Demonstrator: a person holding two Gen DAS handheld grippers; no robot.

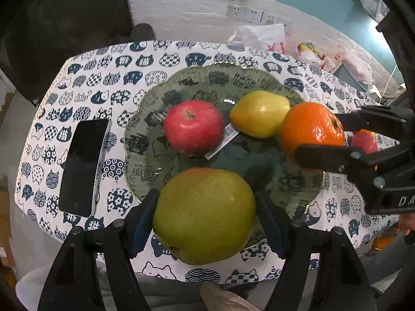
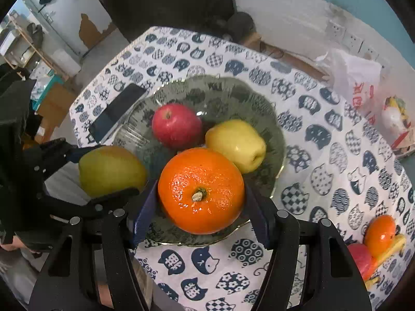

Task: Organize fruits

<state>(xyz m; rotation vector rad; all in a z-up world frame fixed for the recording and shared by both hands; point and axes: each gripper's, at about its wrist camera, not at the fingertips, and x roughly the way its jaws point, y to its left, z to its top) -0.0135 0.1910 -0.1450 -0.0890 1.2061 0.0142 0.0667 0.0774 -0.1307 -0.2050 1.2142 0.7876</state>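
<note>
Left wrist | green pear (image 1: 205, 215) speckled, clamped | orange (image 2: 201, 190) glossy, clamped

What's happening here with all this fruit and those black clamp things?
A person is sorting fruit onto a glass plate using two hand-held grippers. The left gripper is clamped on a green pear at the plate's near edge, and the right gripper grips an orange over the plate. A red apple and a yellow apple already lie on the plate. A phone lies beside it on the cat-print tablecloth.
</note>
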